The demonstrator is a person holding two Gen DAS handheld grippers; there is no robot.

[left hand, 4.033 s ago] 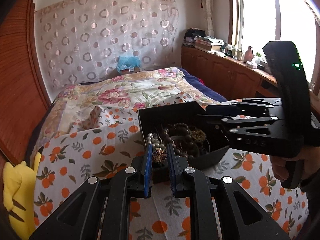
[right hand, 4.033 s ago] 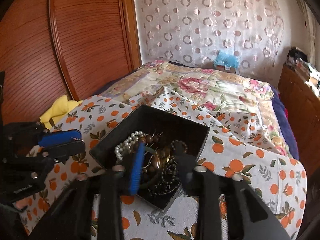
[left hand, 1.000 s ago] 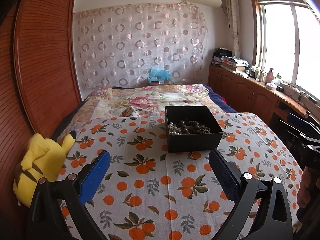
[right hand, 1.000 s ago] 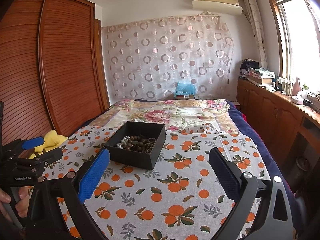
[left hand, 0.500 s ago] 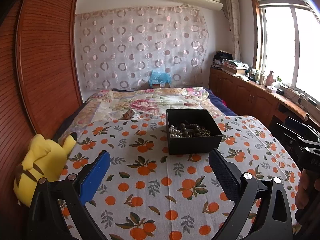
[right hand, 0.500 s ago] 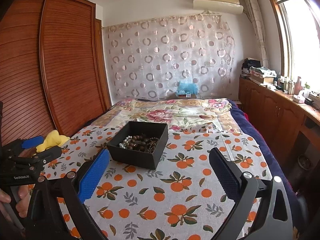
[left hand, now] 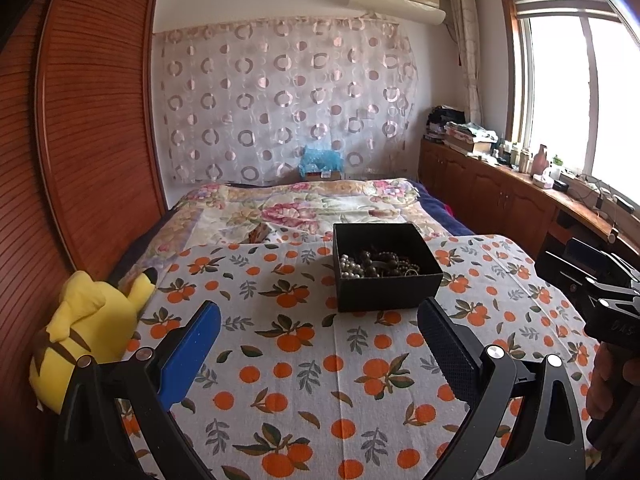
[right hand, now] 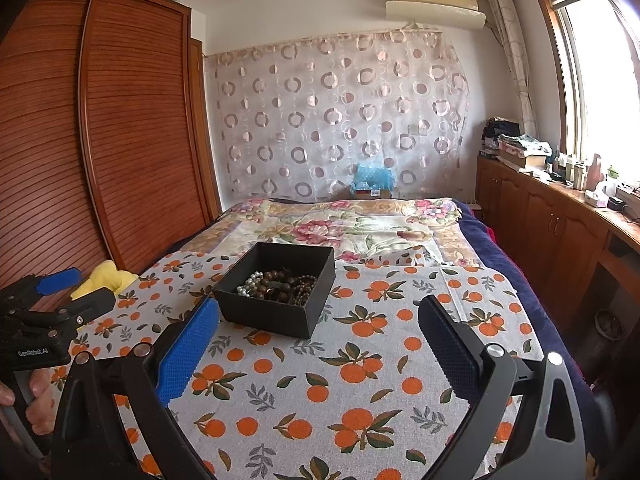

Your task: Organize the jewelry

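Observation:
A black open box (left hand: 386, 300) stands on the orange-print cloth on the bed; it also shows in the right wrist view (right hand: 264, 312). Inside lie a white pearl strand (left hand: 349, 267) and dark bead bracelets (left hand: 384, 260), seen too in the right wrist view (right hand: 280, 282). My left gripper (left hand: 318, 334) is open and empty, held back from the box. My right gripper (right hand: 318, 334) is open and empty, also back from the box. Each gripper shows at the edge of the other's view, the right one (left hand: 600, 292) and the left one (right hand: 52, 308).
A yellow plush toy (left hand: 84, 328) lies at the bed's left edge by the wooden wardrobe (left hand: 80, 140). A floral quilt (left hand: 300, 208) covers the far bed. A wooden counter (left hand: 540, 200) with bottles runs under the window at right.
Four seconds ago both grippers were at the box, the left shut on a small ornament. Both have since pulled back and opened. In the last second they have barely moved.

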